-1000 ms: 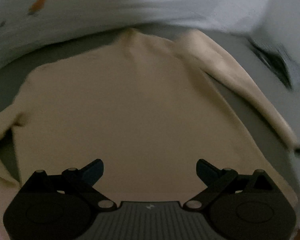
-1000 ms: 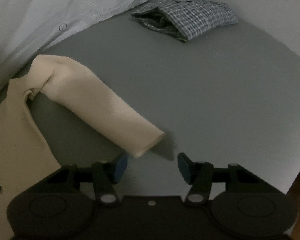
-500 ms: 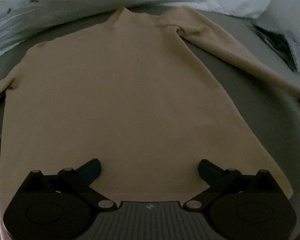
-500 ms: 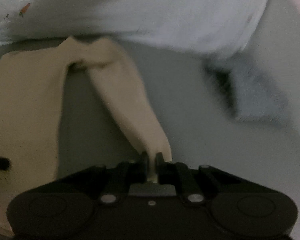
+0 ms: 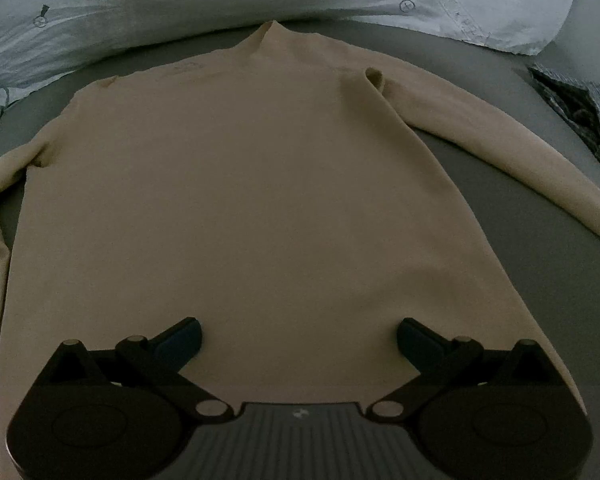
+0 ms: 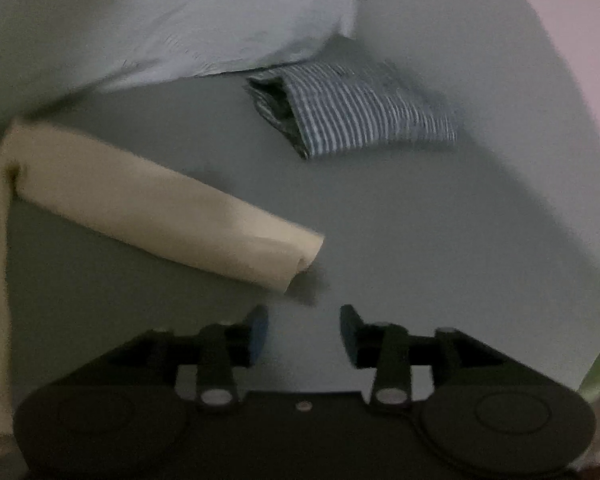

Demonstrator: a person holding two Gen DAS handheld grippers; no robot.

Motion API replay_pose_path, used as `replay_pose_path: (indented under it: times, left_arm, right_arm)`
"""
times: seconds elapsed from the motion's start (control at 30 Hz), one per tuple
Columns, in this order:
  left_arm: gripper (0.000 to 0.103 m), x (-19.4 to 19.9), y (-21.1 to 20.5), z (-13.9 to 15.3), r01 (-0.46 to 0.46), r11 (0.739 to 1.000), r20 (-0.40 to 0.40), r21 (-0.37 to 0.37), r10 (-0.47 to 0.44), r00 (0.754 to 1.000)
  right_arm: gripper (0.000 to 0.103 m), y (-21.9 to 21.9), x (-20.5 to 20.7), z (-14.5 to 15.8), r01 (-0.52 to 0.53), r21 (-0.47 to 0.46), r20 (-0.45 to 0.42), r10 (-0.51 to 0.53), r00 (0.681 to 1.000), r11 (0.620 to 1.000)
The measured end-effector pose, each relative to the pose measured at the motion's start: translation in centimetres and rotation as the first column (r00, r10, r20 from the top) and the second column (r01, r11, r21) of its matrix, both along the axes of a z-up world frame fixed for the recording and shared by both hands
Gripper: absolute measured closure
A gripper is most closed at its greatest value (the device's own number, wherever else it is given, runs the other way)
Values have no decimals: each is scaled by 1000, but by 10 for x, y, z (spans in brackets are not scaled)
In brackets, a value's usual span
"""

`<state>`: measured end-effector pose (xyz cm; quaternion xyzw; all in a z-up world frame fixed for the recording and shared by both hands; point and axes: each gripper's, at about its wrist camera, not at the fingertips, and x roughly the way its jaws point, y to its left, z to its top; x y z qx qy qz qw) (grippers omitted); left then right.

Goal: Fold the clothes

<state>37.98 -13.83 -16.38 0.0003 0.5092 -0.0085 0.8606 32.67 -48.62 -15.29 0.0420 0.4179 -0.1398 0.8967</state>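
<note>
Sweater [image 5: 256,184] lies flat and unfolded on the bed [image 6: 440,240] ahead of the wide-open left gripper [image 5: 299,330]. Its sleeve [image 6: 172,216] ends just beyond the open, empty right gripper [image 6: 304,330]. Folding looks barely begun; a checked shirt [image 6: 364,112] farther off is already folded.

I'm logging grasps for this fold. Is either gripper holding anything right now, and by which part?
Nothing is held. The left gripper is open over the sweater; the right gripper is open short of its cuff.

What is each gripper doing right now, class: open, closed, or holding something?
Left gripper: open, empty, above the beige sweater.
Right gripper: open, empty, just short of the sleeve cuff.
</note>
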Motion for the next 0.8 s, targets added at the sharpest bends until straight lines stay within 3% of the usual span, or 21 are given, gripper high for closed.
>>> replay_pose_path:
  times: [0.17,0.27,0.33,0.4,0.47,0.63,0.7,0.8]
  left_arm:
    - [0,4,0,0,9,1000,-12,2,-9,1000]
    - [0,1,0,0,9,1000,-6,2,-9,1000]
    - [0,0,0,0,9,1000,0,2,-9,1000]
    - [0,0,0,0,6,1000,2,2,-6,1000]
    - [0,0,0,0,2,1000,6,2,-2,1000]
    - [0,0,-1,-2,-16,1000,16,3,16,1000]
    - [0,1,-2,-2,-23,1000,16,3,23,1000]
    - [0,2,-4,-3,-29,1000,21,3,29,999]
  right_arm:
    - [50,-12,18,-8,49,149,59,-59,997,988]
    - [44,-29,34,-18,98,308,80,-129,988,946]
    - [45,-36,45,-25,121,382,77,-162,984,916]
    - [78,-36,57,-32,136,378,51,-167,985,916]
    - [99,-34,59,-24,94,341,88,-131,987,936]
    - [99,-38,52,18,-10,268,203,-46,978,963]
    - [98,-39,56,19,-9,224,169,-30,985,974]
    - [98,-31,67,-4,38,115,39,-42,998,993]
